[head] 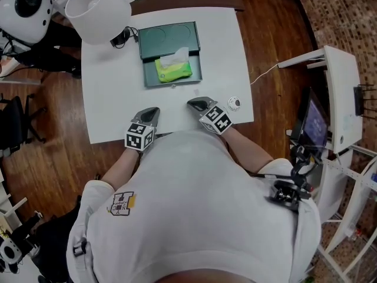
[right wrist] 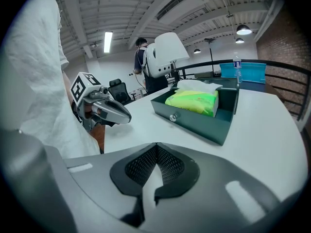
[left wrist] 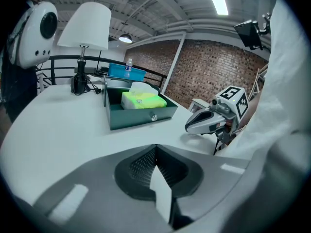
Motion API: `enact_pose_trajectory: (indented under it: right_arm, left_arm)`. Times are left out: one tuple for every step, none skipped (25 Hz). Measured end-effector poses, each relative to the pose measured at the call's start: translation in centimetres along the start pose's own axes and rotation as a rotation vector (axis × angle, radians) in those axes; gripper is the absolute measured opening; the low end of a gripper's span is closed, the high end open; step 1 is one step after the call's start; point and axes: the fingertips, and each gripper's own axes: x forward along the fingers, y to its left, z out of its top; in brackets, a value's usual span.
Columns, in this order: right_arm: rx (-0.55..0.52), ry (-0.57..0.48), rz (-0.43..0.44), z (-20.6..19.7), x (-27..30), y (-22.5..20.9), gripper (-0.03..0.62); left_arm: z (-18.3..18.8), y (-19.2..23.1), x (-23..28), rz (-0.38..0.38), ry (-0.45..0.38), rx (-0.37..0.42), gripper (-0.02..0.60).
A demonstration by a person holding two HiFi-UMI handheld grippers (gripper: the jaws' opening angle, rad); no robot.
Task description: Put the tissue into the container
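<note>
One tissue pack, one container, one lamp

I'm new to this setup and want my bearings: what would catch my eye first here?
The bright yellow-green tissue pack, lying in the open dark green box mid-way across the white table. Next, the big white lamp at the table's far left corner, then the left gripper and right gripper at the near edge, both shut and empty.
</note>
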Motion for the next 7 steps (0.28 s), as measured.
enact_pose_trajectory:
  right_arm:
    - [0.0, 0.0, 0.0, -0.02, 0.0, 0.0, 0.0]
    - [-0.001, 0.0, 0.001, -0.05, 0.07, -0.01, 0.0]
    - [-0.002, 0.0, 0.002, -0.08, 0.19, -0.02, 0.0]
    - [-0.003, -0.001, 0.003, -0.1, 0.32, -0.04, 0.0]
    - [-0.005, -0.001, 0.005, -0.12, 0.46, -0.06, 0.0]
    - [-0.006, -0.001, 0.006, -0.14, 0.58, -0.08, 0.0]
    - [-0.007, -0.002, 0.007, -0.14, 0.7, -0.1, 0.0]
  left_arm:
    - [-0.01, -0.02, 0.0, 0.001, -0.001, -0.001, 0.0]
    - [-0.05, 0.02, 0.03, 0.002, -0.001, -0.002, 0.0]
    - [-0.12, 0.1, 0.08, 0.003, -0.002, -0.003, 0.0]
    - [-0.19, 0.19, 0.13, 0.005, -0.002, -0.004, 0.0]
    - [-0.26, 0.27, 0.18, 0.006, -0.002, -0.005, 0.0]
    - [-0.32, 0.35, 0.21, 0.007, -0.002, -0.005, 0.0]
    - [-0.37, 0.43, 0.25, 0.008, -0.002, -0.005, 0.0]
